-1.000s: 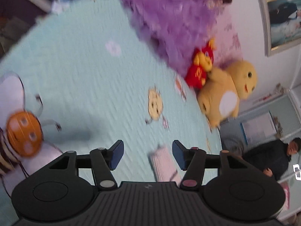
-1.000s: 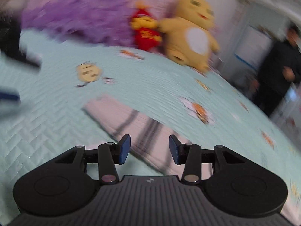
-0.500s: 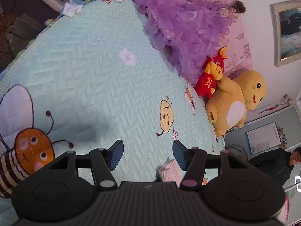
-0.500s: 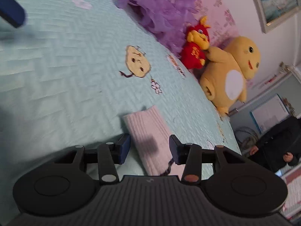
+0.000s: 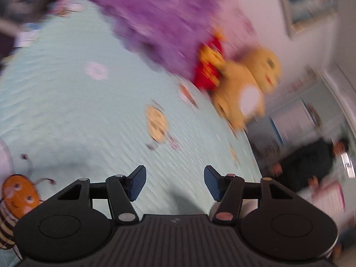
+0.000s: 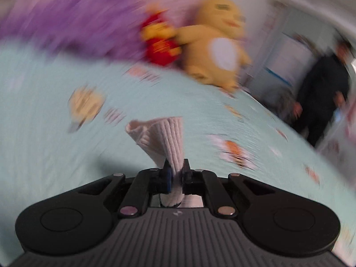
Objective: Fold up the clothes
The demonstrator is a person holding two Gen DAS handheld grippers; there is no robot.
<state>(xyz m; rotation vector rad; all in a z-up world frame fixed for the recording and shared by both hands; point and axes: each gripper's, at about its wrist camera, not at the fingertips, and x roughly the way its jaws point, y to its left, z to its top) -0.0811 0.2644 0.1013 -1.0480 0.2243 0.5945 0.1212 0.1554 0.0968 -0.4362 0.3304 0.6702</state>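
Note:
My right gripper (image 6: 175,173) is shut on a pale pink ribbed knit garment (image 6: 164,138); its cuffed end sticks up and forward from between the fingers, above the light blue quilted bedspread (image 6: 55,146). My left gripper (image 5: 175,182) is open and empty, held over the bedspread (image 5: 77,111). The garment does not show clearly in the left wrist view. Both views are blurred by motion.
A purple ruffled cover (image 5: 160,13), a red plush (image 5: 209,66) and a big yellow plush (image 5: 244,89) lie at the bed's far end. A person in dark clothes (image 6: 320,89) stands beside the bed at the right. A bee print (image 5: 17,195) marks the bedspread's near left.
My right gripper has closed on the pink knit garment and lifted its end off the bed. My left gripper stayed open and swung, so the garment left its view.

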